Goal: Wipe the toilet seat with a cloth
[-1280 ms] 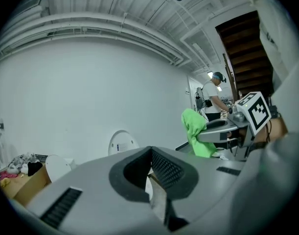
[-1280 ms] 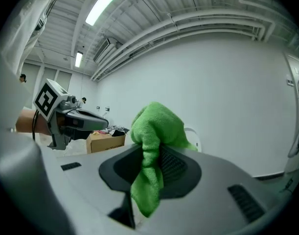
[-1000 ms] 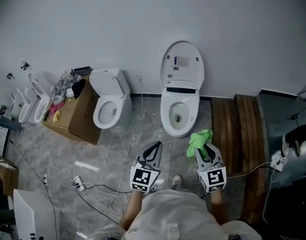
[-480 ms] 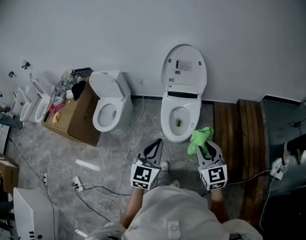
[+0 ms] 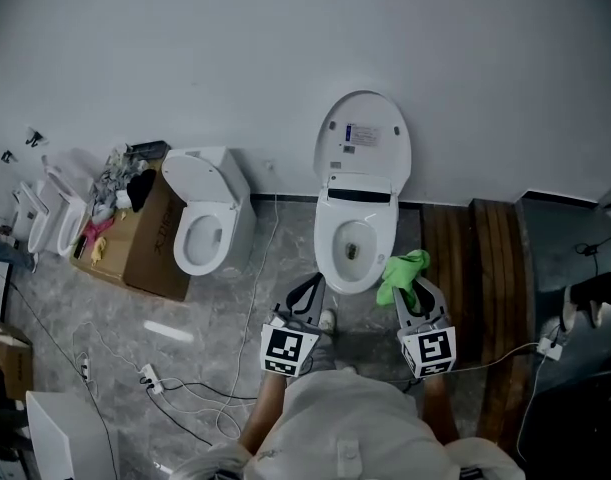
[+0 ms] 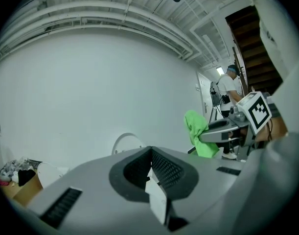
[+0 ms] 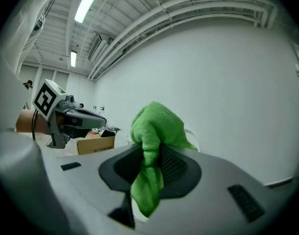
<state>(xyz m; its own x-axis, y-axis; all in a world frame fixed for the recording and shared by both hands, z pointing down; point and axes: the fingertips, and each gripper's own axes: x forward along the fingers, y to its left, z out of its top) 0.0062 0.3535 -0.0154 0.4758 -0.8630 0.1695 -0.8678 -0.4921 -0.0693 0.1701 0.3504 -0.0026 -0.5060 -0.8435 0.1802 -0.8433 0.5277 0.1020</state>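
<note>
Head view gives us the green cloth (image 5: 402,273) bunched in the right gripper (image 5: 413,288), whose jaws are clamped on it. Our right gripper view shows the fabric pinched between the pads, one fold standing above them and a tail hanging below. We hold it just beside the front right edge of the toilet seat (image 5: 328,251); we cannot tell whether it touches. The lid (image 5: 363,138) behind the seat stands upright against the wall. At the seat's front left sits our left gripper (image 5: 307,298), jaws together with nothing between them. Left of the seat stands a second toilet (image 5: 200,228), and beyond that a cardboard box (image 5: 145,243) of clutter. Right of the seat lie wooden boards (image 5: 475,268). Cables (image 5: 185,388) trail over the floor, front-left of it.
</note>
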